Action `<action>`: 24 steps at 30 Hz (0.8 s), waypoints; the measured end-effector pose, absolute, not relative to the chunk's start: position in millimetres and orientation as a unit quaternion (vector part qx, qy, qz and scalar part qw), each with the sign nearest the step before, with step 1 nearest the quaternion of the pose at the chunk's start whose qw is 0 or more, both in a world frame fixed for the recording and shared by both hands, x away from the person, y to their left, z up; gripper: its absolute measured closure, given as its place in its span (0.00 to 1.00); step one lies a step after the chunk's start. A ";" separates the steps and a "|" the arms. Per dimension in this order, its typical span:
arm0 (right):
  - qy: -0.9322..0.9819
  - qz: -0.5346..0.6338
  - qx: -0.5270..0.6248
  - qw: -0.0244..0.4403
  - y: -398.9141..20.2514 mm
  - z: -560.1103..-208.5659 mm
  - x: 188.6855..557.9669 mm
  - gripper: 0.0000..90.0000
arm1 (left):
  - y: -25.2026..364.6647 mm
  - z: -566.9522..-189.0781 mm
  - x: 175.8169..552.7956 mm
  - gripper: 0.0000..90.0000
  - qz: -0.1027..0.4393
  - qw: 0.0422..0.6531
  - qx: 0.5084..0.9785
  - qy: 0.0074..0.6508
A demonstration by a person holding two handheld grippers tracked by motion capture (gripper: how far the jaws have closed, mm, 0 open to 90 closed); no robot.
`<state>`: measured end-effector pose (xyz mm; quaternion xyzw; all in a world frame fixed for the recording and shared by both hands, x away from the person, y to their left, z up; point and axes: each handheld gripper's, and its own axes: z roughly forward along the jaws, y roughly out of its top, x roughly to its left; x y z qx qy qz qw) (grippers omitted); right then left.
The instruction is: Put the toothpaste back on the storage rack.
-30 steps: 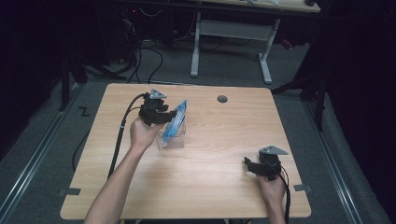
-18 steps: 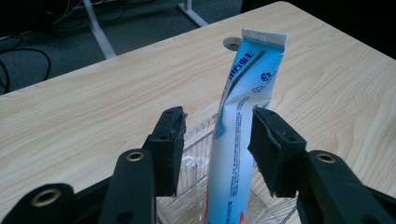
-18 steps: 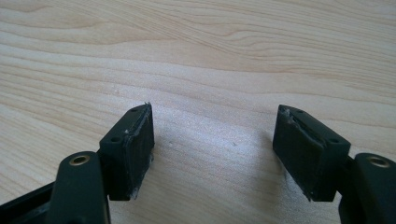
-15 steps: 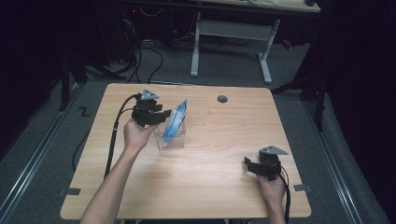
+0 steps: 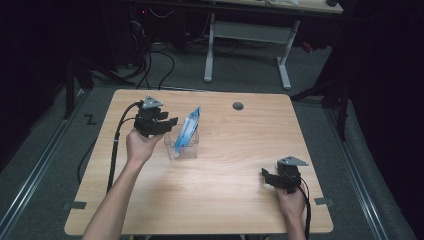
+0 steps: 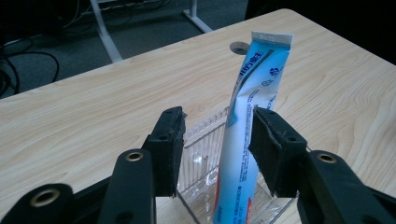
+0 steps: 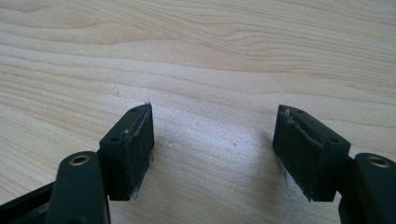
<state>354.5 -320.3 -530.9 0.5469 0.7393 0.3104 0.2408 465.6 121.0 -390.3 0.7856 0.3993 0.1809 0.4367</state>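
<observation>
Your left tool (image 5: 167, 122) has drawn back from the tube (image 5: 189, 129) in the box (image 5: 181, 150), jaws apart and empty; your right tool (image 5: 267, 177) stays wide.

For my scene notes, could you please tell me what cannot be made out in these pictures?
- Tube's cap end: left gripper view, cut off by the bottom edge.
- Tube's small print: blurred there, too small in the high view.
- Clear box's floor: high view, hidden by the tube and glare.
</observation>
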 end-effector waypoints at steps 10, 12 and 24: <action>0.739 0.310 0.547 0.241 -320.3 -530.9 354.5 0.33 | 128.4 -389.1 459.2 0.60 0.184 0.439 0.783 0.399; 0.739 0.310 0.547 0.241 -320.3 -530.9 354.5 0.33 | 129.9 -389.3 458.5 0.60 0.184 0.440 0.782 0.401; 0.739 0.310 0.547 0.241 -320.3 -530.9 354.5 0.33 | 136.1 -386.2 446.4 0.60 0.193 0.442 0.783 0.394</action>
